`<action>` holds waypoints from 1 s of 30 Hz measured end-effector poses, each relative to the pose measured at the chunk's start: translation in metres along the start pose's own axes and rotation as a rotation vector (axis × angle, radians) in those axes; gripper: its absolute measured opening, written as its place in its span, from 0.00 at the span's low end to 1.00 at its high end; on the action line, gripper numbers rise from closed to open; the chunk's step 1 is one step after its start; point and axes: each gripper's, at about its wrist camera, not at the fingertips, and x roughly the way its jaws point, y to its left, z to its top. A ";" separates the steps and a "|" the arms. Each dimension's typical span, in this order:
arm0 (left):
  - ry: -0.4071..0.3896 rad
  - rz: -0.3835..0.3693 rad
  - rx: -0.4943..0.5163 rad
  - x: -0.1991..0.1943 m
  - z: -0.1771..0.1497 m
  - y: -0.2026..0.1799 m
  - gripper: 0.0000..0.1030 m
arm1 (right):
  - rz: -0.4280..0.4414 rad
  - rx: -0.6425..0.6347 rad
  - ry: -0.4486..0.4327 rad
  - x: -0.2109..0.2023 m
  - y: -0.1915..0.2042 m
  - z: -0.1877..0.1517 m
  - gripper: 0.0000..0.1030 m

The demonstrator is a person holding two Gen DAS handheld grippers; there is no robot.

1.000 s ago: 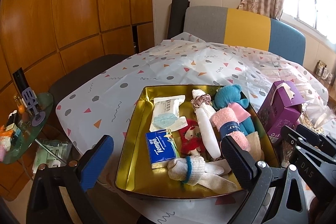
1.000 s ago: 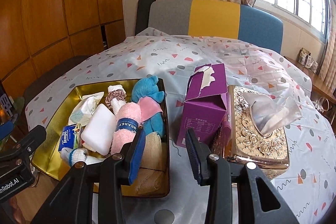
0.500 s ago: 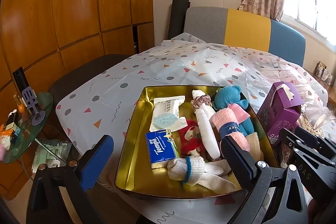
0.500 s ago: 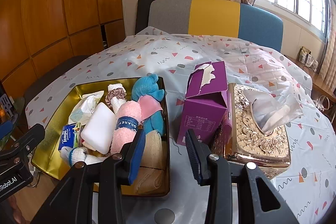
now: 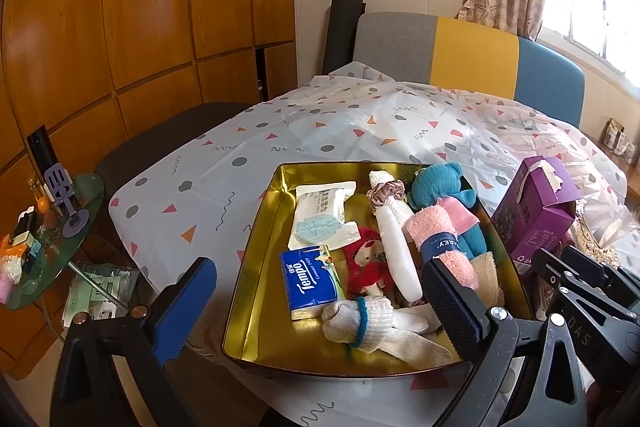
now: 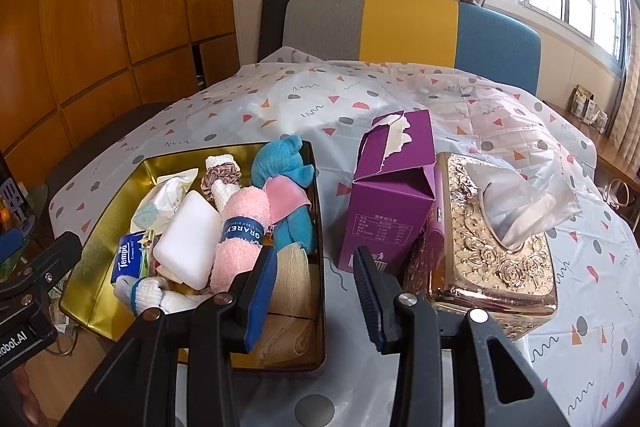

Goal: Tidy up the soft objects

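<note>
Both claws hang over the near edge of the worktop, empty. The left claw (image 5: 320, 307) stands wide open, its blue pads far apart; the right claw (image 6: 316, 291) is partly open with nothing between its pads.

The soft things are already gathered in the gold tin tray (image 5: 256, 267), which sits on the patterned tablecloth (image 5: 360, 123). Inside lie a wet-wipe pack (image 5: 324, 219), a blue Tempo tissue packet (image 5: 308, 281), a red plush toy (image 5: 368, 263), a white bar-shaped pad (image 5: 398, 259), a rolled pink towel (image 5: 440, 247) with a dark band, a teal plush bear (image 5: 440, 187), a scrunchie (image 5: 384, 189), a beige mesh cloth (image 6: 288, 291) and a knotted white glove (image 5: 360, 319).

Outside the tray, just to its right, stand a purple carton (image 6: 392, 195) and, touching it, a gold embossed tissue box (image 6: 492, 247).

The relation that matters: from the left claw the tray lies straight ahead and slightly below, with the glove nearest, between the spread pads. The pink towel's long axis runs away from the claws, toward the far rim, so a grasp would need to close across it. The right claw sits over the gap between tray and carton, with the mesh cloth just to its left. The left hand seems better placed for anything in the tray; the task looks close to finished.
</note>
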 end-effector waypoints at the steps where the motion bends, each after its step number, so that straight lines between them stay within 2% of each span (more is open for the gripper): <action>1: 0.000 0.000 0.001 0.000 0.000 0.000 1.00 | 0.000 -0.001 0.001 0.000 0.000 0.000 0.38; 30: -0.004 0.019 0.011 0.000 0.000 0.001 1.00 | -0.002 0.005 0.004 0.001 -0.001 -0.002 0.38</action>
